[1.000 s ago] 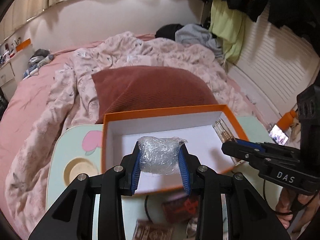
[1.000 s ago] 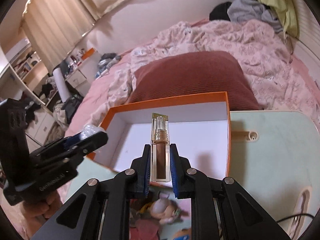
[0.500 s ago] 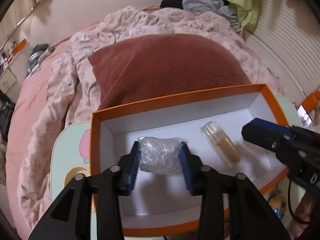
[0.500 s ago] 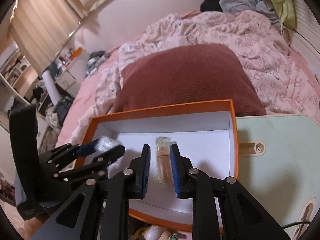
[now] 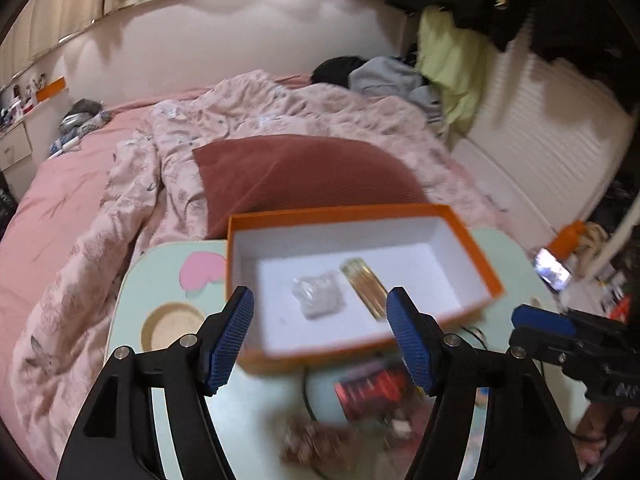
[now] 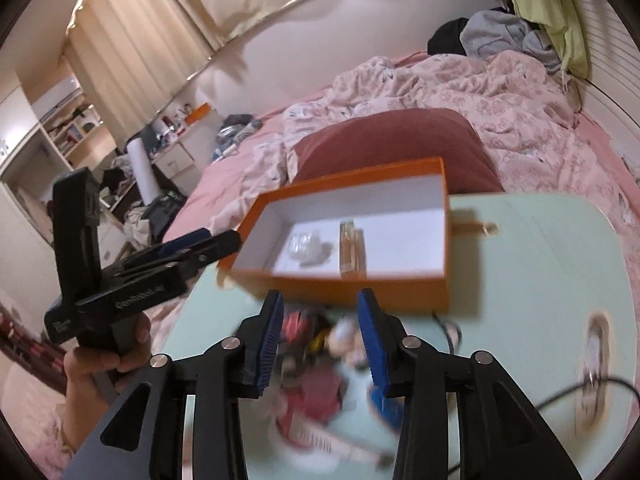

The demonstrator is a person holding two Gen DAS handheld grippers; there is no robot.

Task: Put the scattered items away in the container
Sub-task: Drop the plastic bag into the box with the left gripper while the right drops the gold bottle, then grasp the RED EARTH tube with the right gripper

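Observation:
An orange box (image 5: 476, 252) with a white inside stands on the pale green table (image 5: 132, 292). Inside it lie a crinkled clear plastic packet (image 5: 320, 294) and a slim amber bottle (image 5: 366, 294); both also show in the right wrist view as the packet (image 6: 306, 248) and the bottle (image 6: 350, 250). My left gripper (image 5: 320, 336) hovers before the box's near wall, its jaws opening with nothing between them. My right gripper (image 6: 320, 336) is also opening and empty, above blurred scattered items (image 6: 312, 384) on the near table.
A dark red cushion (image 5: 296, 176) and a rumpled pink quilt (image 5: 132, 184) lie behind the table on the bed. A black cable (image 6: 592, 396) runs over the table's right side. A red packet (image 5: 372, 392) and other blurred small items lie near the front edge.
Both grippers let go of their loads, the packet and the bottle, which now lie in the box. Both have drawn back toward the table's near edge with jaws spread wider.

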